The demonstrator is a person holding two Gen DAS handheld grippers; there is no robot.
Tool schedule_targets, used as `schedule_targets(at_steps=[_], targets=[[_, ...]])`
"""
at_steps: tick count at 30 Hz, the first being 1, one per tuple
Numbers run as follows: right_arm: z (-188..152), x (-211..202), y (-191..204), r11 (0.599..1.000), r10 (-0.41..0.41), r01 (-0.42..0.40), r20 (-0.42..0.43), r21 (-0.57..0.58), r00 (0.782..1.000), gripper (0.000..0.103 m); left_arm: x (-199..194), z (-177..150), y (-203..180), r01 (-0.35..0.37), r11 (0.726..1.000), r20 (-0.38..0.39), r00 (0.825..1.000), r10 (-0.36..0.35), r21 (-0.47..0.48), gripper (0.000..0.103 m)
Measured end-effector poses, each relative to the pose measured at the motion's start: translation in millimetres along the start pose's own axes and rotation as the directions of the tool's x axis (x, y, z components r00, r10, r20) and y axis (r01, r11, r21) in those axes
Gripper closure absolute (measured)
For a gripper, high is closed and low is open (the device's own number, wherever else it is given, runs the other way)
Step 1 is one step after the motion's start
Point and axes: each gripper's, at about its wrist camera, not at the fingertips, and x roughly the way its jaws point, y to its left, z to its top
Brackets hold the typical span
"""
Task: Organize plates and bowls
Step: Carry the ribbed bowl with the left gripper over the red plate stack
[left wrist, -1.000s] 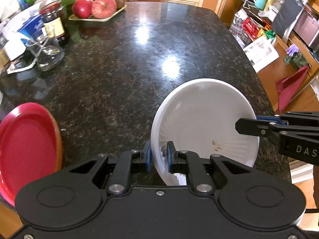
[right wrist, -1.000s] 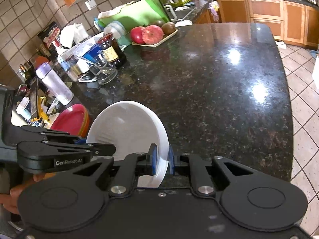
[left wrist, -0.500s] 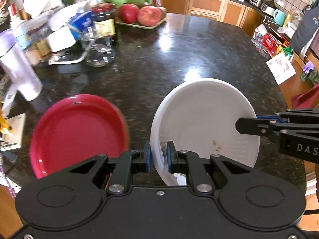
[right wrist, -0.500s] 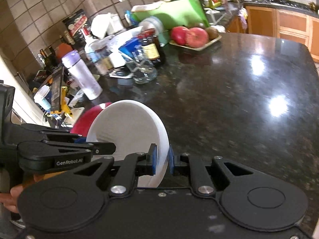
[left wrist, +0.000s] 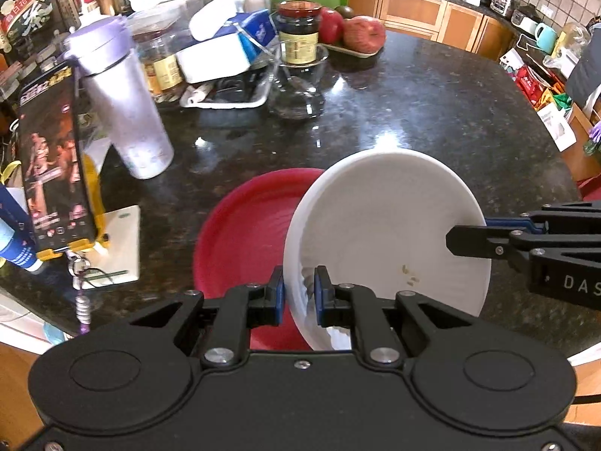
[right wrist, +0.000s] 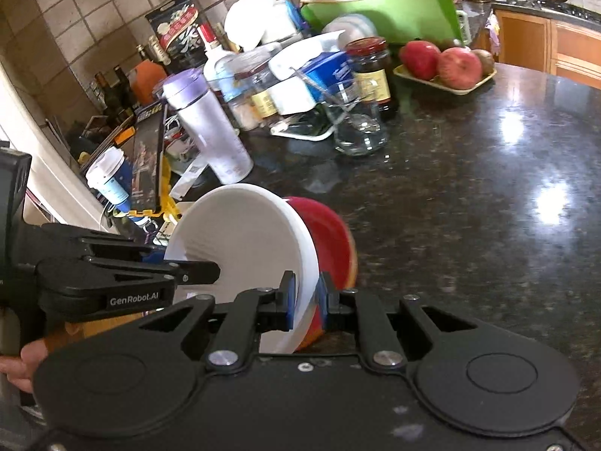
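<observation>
One white bowl [left wrist: 390, 225]; one red plate [left wrist: 244, 233] — two apples [left wrist: 362, 32].

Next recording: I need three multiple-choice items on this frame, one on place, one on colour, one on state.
1. Where is the red plate?
A. on the counter, behind and below the white bowl
B. on the fruit tray
C. on the floor

2. What colour is the lid of the tall bottle?
A. green
B. purple
C. black

3. How is the white bowl held?
A. by the left hand-held gripper only
B. lying free on the counter
C. by both, the right hand-held gripper too

Answers: 1 A, the bowl overlaps its edge; 2 B, the lid is lilac; 3 C, each clamps the rim.
</observation>
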Motion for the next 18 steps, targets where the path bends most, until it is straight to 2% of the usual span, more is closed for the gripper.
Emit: schedule_targets(at_steps=[9, 18], targets=[[1.2, 23.9, 13.7, 0.998, -0.036, 0.038, -0.039, 0.057, 0.999, 0.088, 18.0, 0.9, 35.1, 0.071, 0.997, -0.068, 0.995, -0.069, 0.028, 0.083], [6.3, 35.1, 15.4, 0.990, -0.094, 0.096, -0.023, 0.104, 0.995, 0.088, 35.6, 15.6, 48.2, 0.111, 0.992, -0.062, 0.992, -0.107, 0.062, 0.082]])
